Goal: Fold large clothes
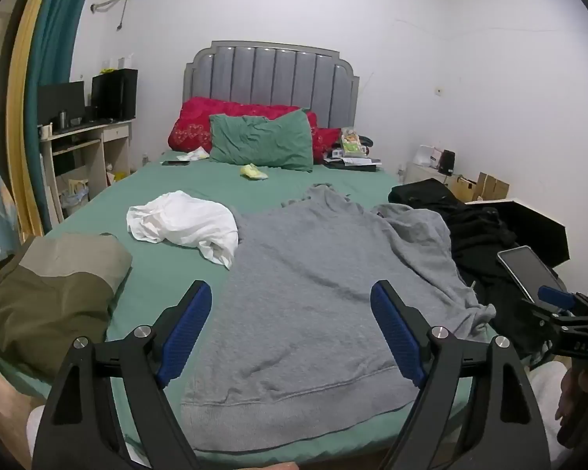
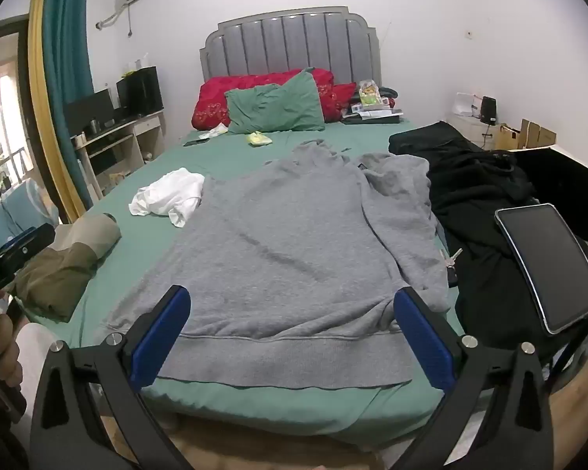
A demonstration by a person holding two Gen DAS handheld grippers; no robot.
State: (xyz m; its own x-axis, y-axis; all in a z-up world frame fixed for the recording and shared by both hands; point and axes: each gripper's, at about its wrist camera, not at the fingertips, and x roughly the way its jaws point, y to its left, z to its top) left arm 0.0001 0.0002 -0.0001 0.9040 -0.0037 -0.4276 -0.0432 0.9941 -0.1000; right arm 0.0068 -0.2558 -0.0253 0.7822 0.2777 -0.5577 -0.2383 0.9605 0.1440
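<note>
A large grey sweatshirt (image 1: pixel 309 297) lies spread flat on the green bed (image 1: pixel 168 270), hem toward me, one sleeve folded in and bunched along its right side. It also shows in the right wrist view (image 2: pixel 278 250). My left gripper (image 1: pixel 290 293) is open and empty, hovering above the sweatshirt's lower part near the bed's foot. My right gripper (image 2: pixel 292 301) is open and empty, above the hem. The right gripper also shows at the right edge of the left wrist view (image 1: pixel 556 299).
A crumpled white garment (image 1: pixel 184 225) lies left of the sweatshirt. An olive and tan garment (image 1: pixel 47 293) sits at the bed's left corner. Black clothes (image 2: pixel 478 203) and a tablet (image 2: pixel 548 266) lie to the right. Pillows (image 1: pixel 260 143) and small items sit by the headboard.
</note>
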